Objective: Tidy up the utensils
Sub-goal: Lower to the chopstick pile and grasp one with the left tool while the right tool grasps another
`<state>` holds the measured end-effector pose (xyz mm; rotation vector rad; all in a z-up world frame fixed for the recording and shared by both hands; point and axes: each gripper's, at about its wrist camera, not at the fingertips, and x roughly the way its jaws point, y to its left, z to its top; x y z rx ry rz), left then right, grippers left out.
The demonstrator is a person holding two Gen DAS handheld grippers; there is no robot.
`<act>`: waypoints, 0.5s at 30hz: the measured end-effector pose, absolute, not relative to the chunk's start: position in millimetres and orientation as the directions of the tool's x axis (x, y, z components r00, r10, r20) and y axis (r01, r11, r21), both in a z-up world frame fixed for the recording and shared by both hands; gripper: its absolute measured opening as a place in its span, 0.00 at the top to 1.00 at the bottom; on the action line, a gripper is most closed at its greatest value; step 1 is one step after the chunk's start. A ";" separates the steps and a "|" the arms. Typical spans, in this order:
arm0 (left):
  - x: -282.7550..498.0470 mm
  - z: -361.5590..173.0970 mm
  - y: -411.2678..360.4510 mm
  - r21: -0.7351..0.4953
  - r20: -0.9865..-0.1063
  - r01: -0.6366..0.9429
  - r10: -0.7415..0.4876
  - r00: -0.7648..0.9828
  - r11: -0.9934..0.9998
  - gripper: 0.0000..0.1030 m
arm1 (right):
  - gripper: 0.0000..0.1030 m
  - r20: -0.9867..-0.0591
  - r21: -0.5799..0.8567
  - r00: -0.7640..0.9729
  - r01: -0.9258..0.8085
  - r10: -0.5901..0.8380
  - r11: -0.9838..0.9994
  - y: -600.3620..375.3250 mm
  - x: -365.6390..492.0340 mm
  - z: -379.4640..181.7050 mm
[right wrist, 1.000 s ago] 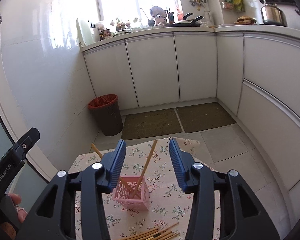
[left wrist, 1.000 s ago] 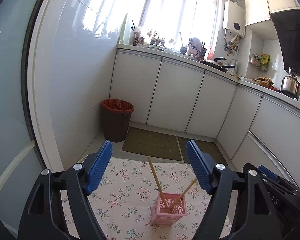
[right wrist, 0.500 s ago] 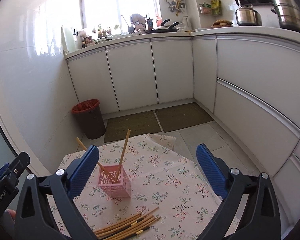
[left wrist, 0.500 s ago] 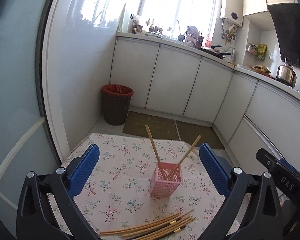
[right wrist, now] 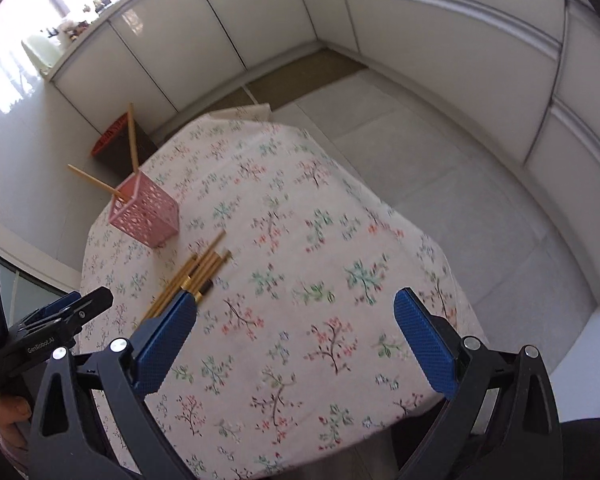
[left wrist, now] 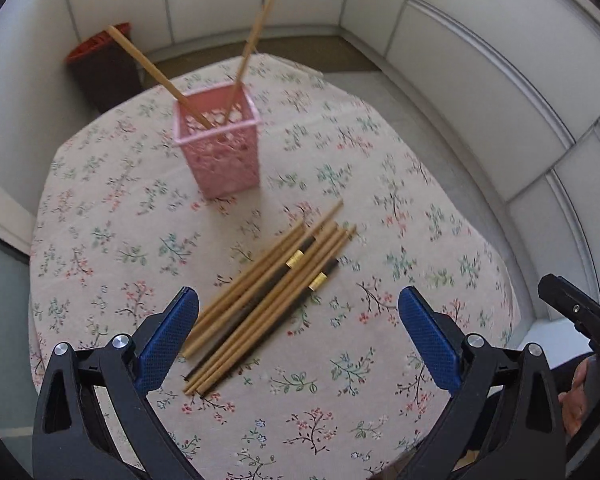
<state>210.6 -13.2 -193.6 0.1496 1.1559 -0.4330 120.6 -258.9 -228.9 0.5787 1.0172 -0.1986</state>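
Blue-padded jaws of the left gripper (left wrist: 298, 338) are spread wide and nothing is held; they are poised above a loose bundle of wooden chopsticks (left wrist: 268, 296) laid flat on the floral tablecloth (left wrist: 400, 240). The right gripper (right wrist: 296, 340) is likewise held wide open and empty over bare cloth. Beyond the bundle, a pink perforated plastic basket (left wrist: 220, 148) is seen upright, with two chopsticks (left wrist: 204, 60) leaned inside it.
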 end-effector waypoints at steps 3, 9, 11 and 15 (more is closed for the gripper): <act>219.2 -213.6 -32.1 -0.173 -0.931 0.456 -0.296 0.214 0.873 0.07 | 0.07 -0.863 0.375 0.487 0.442 0.133 0.815 -269.6 113.8 -242.9; 241.4 -239.3 -67.7 -0.342 -0.922 0.479 -0.388 -0.003 0.808 0.19 | 0.07 -0.878 0.397 0.448 0.488 0.168 0.777 -287.1 109.3 -262.2; 245.6 -250.3 -75.9 -0.336 -0.930 0.489 -0.366 -0.036 0.805 0.29 | 0.07 -0.885 0.409 0.423 0.507 0.195 0.758 -291.9 111.3 -271.3; 248.8 -269.4 -82.1 -0.306 -0.945 0.511 -0.323 -0.058 0.803 0.40 | 0.07 -0.885 0.433 0.400 0.527 0.236 0.731 -295.6 113.4 -281.7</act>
